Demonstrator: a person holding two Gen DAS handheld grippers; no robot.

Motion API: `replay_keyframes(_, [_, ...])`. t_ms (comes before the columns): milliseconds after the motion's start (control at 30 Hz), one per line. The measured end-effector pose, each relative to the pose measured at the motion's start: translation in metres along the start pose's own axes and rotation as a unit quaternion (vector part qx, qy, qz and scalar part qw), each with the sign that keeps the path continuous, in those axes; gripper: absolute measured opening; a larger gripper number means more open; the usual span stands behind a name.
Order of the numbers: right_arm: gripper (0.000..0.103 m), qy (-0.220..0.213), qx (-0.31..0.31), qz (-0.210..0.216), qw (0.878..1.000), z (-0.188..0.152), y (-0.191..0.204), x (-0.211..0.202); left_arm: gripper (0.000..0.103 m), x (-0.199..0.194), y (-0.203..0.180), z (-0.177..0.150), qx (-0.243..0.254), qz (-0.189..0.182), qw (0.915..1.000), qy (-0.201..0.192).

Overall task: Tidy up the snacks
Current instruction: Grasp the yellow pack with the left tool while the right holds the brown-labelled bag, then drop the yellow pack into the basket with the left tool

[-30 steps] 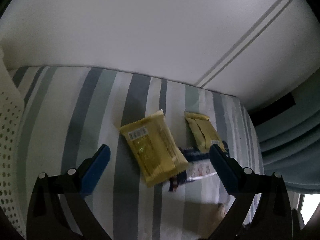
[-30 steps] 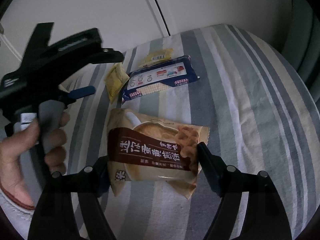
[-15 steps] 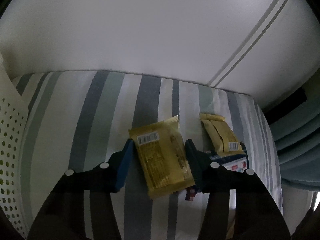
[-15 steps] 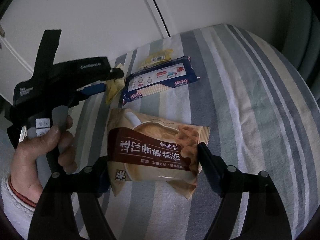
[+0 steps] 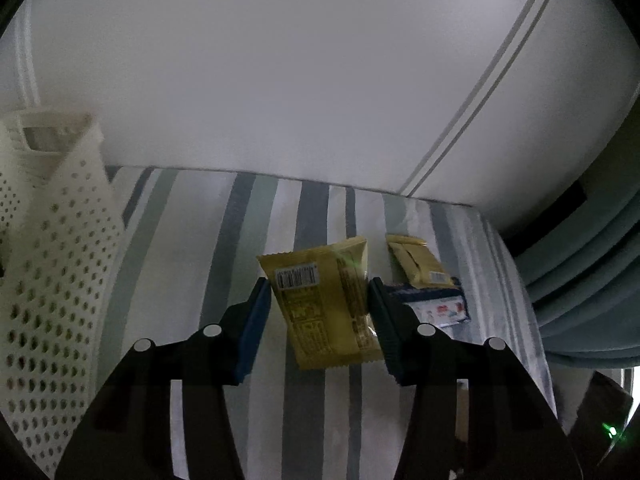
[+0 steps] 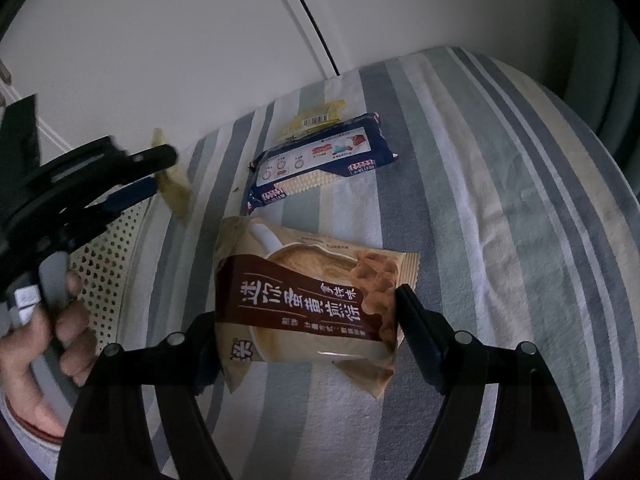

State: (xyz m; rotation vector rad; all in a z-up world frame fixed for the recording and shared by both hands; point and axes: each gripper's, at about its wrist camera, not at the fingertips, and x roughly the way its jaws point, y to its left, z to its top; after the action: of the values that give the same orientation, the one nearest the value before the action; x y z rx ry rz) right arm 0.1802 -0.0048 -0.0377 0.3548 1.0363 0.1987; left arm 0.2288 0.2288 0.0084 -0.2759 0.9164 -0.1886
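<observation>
My left gripper (image 5: 318,292) is shut on a yellow snack packet (image 5: 324,320), held tilted above the striped cloth (image 5: 240,248). From the right wrist view, the left gripper (image 6: 156,168) hangs near the basket with that yellow packet (image 6: 174,188) in it. A second yellow packet (image 5: 416,260) and a dark blue biscuit packet (image 5: 436,308) lie on the cloth to its right. My right gripper (image 6: 308,308) is shut on a brown and beige snack packet (image 6: 304,300), fingers at its two ends. Beyond it lie the blue packet (image 6: 320,160) and the yellow packet (image 6: 312,122).
A white perforated basket (image 5: 52,248) stands at the left, also seen under the left gripper as the basket (image 6: 108,264). A hand (image 6: 36,352) holds the left gripper. White wall panels rise behind the cloth. A grey-blue curtain (image 5: 592,288) hangs at the right.
My left gripper went from open to shut on the yellow packet, lifted it and swung left toward the basket. The right gripper has kept the brown packet nearly still.
</observation>
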Motion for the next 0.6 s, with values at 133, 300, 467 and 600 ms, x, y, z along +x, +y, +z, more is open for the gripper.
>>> replay_keyframes(133, [0.082, -0.001, 0.006, 0.016, 1.0, 0.0, -0.003, 0.0, 0.051, -0.022, 0.008, -0.003, -0.008, -0.012, 0.9998, -0.012])
replay_keyframes(300, [0.083, -0.003, 0.01, 0.023, 1.0, 0.0, -0.004, -0.001, 0.051, -0.041, 0.008, -0.006, -0.012, -0.021, 0.9992, -0.031])
replay_keyframes(467, [0.087, -0.011, 0.022, 0.051, 0.998, 0.001, -0.009, -0.006, 0.051, -0.07, 0.011, -0.01, -0.013, -0.033, 0.9979, -0.055])
replay_keyframes(600, [0.088, -0.005, 0.03, 0.091, 0.995, 0.002, -0.013, -0.011, 0.051, -0.09, 0.016, -0.013, -0.013, -0.044, 0.9967, -0.068])
